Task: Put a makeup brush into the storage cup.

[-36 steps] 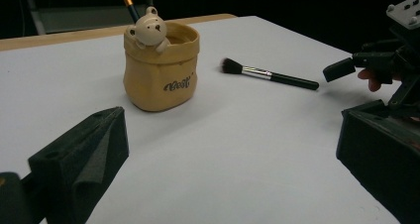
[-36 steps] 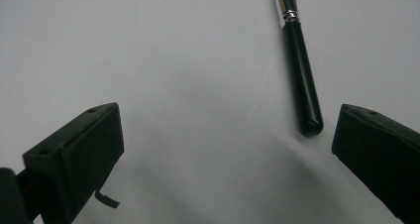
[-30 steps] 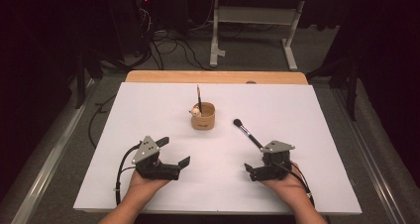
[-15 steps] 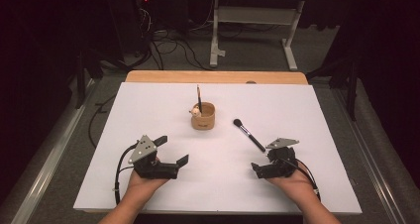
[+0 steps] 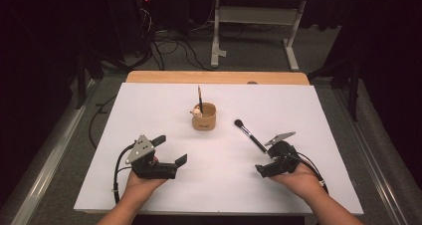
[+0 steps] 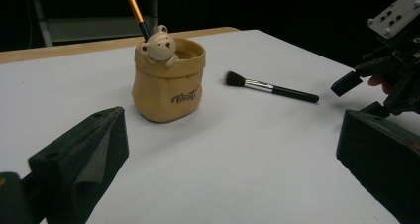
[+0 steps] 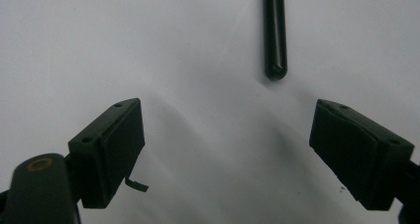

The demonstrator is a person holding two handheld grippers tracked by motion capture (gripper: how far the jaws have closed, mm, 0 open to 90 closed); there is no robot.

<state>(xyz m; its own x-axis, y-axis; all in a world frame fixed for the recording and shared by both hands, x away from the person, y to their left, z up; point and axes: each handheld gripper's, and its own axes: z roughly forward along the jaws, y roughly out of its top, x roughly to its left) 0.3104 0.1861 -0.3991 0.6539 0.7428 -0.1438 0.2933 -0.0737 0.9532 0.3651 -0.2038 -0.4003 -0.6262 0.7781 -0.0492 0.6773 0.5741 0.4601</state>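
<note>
A tan pot [image 5: 204, 118] with a small bear on its rim stands mid-table, and a thin brush [image 5: 199, 98] stands upright in it. A black makeup brush [image 5: 250, 135] lies flat to the pot's right, bristles toward the pot. My right gripper [image 5: 267, 162] is open just past the handle's end [image 7: 275, 60]. Its jaws have just been closing, with nothing between them. My left gripper [image 5: 170, 150] is open at the front left, apart from the pot [image 6: 168, 83], and holds nothing. The left gripper view also shows the makeup brush [image 6: 270, 87] and the right gripper [image 6: 364, 80].
A white sheet [image 5: 149, 105] covers the table, with a wooden strip [image 5: 164, 76] along its far edge. Beyond it are dark floor, cables and a metal stand [image 5: 259, 23]. Cables trail from both grippers toward the table's front edge.
My right gripper has shifted slightly right and turned, drawing back from the makeup brush's handle end. The brush, the pot and the left gripper have stayed put.
</note>
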